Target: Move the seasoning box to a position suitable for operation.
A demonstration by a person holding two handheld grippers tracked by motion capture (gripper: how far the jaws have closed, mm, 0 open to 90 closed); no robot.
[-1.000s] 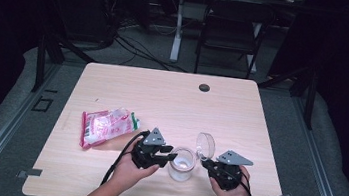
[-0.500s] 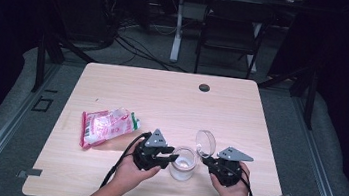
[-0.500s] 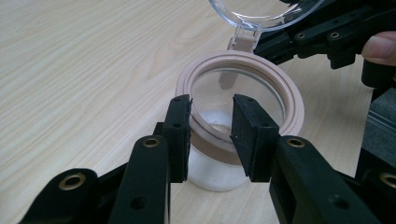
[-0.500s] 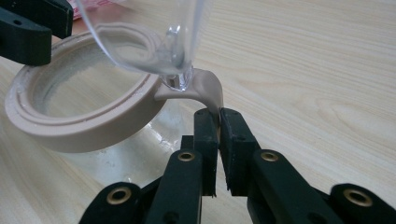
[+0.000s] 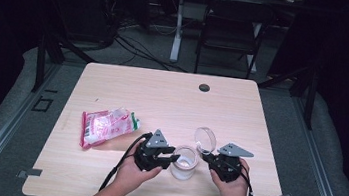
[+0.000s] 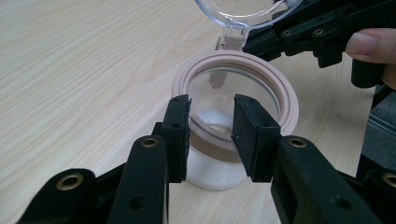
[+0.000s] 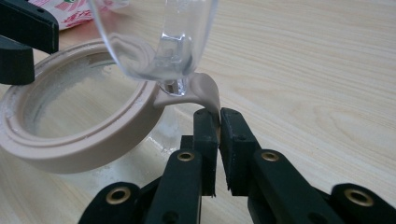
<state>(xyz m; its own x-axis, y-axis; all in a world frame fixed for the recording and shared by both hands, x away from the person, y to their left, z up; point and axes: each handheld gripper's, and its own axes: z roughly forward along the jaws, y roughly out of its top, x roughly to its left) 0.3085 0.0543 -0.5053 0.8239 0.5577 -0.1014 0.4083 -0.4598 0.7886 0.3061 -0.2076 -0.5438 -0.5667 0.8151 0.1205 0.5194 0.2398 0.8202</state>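
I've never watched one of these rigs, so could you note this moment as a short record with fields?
Jar: clear jar with beige rim, near table front edge
Lid: clear lid tipped up, open
Left gripper: left gripper astride jar rim, jaws apart
Right gripper: right gripper pinches the lid's beige tab
Elsewhere: pink packet left of jar

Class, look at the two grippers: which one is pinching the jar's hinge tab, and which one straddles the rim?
The right gripper pinches the beige hinge tab below the raised clear lid. The left gripper straddles the jar's rim, one jaw inside, one outside.
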